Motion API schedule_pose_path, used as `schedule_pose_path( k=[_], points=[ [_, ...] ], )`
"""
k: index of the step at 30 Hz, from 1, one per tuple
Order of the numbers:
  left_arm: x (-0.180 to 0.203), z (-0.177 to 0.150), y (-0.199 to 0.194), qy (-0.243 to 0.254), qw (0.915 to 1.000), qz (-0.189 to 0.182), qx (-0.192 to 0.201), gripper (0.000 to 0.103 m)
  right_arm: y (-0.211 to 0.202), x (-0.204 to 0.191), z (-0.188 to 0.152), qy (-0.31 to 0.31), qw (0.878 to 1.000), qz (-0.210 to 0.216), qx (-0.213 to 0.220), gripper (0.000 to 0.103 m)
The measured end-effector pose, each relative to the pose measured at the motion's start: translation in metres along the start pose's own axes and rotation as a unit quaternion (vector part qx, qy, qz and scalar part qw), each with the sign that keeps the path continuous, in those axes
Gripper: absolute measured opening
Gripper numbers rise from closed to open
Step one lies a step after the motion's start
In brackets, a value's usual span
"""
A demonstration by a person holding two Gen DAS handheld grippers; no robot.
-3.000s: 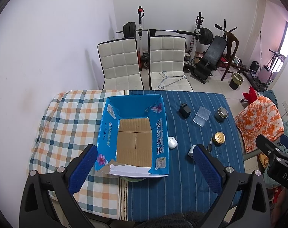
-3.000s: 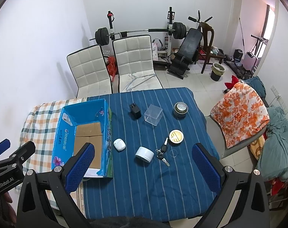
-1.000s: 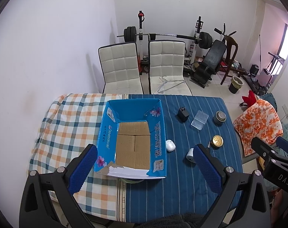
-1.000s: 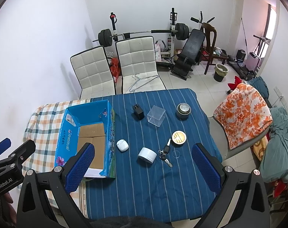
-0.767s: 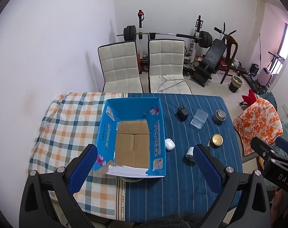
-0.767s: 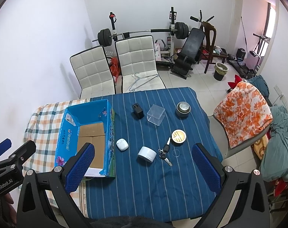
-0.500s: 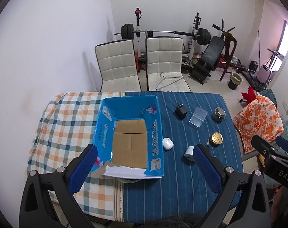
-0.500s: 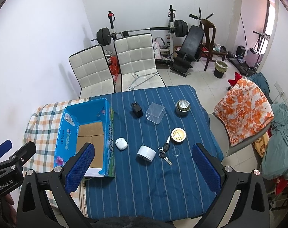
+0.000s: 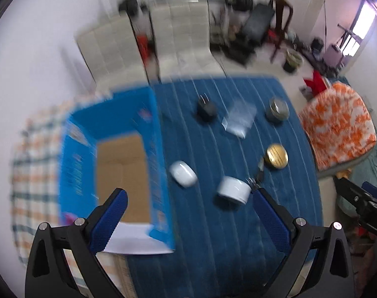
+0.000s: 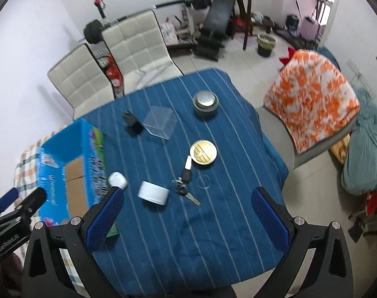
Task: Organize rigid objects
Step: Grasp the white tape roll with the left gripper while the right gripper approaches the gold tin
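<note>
An open blue cardboard box [image 9: 109,134] [image 10: 64,164] sits on the left of the table. On the blue striped cloth [image 10: 188,223] lie a white earbud case [image 9: 183,173] [image 10: 117,180], a white tape roll [image 9: 233,190] [image 10: 153,193], keys [image 10: 184,186], a gold tin [image 9: 277,155] [image 10: 203,152], a grey round speaker [image 9: 278,109] [image 10: 205,101], a clear plastic box [image 9: 239,120] [image 10: 160,123] and a black charger [image 9: 206,109] [image 10: 132,121]. My left gripper [image 9: 188,198] and right gripper [image 10: 186,196] are both open and empty, high above the table.
Two white padded chairs [image 10: 109,59] stand behind the table. A chair with an orange patterned cover [image 10: 312,99] stands at the right. Gym gear [image 10: 213,32] fills the back of the room. A checked cloth [image 9: 34,168] covers the table's left end.
Both grippers have dropped closer to the table and swung right; the objects look larger. The left wrist view is blurred by motion. Nothing on the table has moved.
</note>
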State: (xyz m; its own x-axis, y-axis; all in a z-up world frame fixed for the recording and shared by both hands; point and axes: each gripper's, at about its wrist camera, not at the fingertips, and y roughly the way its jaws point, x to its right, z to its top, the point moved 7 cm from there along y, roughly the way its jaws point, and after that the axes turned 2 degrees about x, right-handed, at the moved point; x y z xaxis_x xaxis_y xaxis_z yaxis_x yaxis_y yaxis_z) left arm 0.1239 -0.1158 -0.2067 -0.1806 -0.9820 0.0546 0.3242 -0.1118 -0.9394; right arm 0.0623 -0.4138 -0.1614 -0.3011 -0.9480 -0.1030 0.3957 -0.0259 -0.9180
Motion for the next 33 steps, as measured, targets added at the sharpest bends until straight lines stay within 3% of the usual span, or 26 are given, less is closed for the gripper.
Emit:
schedule_pose_path(
  k=[4,5,10,19,21,25,27,29,33],
  points=[
    [0.02,-0.011,0.06,-0.069,0.9918,-0.068,-0.083,0.103,0.051,0.028,-0.003,0.018,0.999,-0.016,-0.035,0.103],
    [0.028,-0.014,0.075,-0.088,0.9864,-0.092,-0.104,0.102,0.06,0.031,-0.004,0.019,0.999,-0.02,-0.039,0.103],
    [0.045,-0.027,0.132,-0.171,0.9621,-0.129,-0.169,0.1,0.127,0.05,-0.008,0.036,0.996,-0.021,-0.081,0.103],
    [0.046,-0.03,0.187,-0.261,0.9353,-0.135,-0.197,0.098,0.208,0.057,-0.005,0.055,0.989,0.001,-0.138,0.103],
    [0.043,-0.03,0.197,-0.268,0.9345,-0.125,-0.197,0.09,0.219,0.055,-0.002,0.059,0.988,0.012,-0.139,0.103],
    [0.037,-0.038,0.211,-0.304,0.9225,-0.126,-0.202,0.074,0.234,0.054,0.006,0.068,0.988,0.038,-0.13,0.103],
    [0.033,-0.041,0.215,-0.311,0.9218,-0.121,-0.197,0.062,0.239,0.056,0.007,0.081,0.987,0.048,-0.132,0.103],
    [0.032,-0.041,0.218,-0.299,0.9268,-0.113,-0.196,0.052,0.245,0.058,0.008,0.101,0.983,0.068,-0.136,0.102],
    [0.034,-0.04,0.217,-0.261,0.9408,-0.1,-0.191,0.045,0.256,0.06,0.011,0.134,0.976,0.1,-0.137,0.102]
  ],
)
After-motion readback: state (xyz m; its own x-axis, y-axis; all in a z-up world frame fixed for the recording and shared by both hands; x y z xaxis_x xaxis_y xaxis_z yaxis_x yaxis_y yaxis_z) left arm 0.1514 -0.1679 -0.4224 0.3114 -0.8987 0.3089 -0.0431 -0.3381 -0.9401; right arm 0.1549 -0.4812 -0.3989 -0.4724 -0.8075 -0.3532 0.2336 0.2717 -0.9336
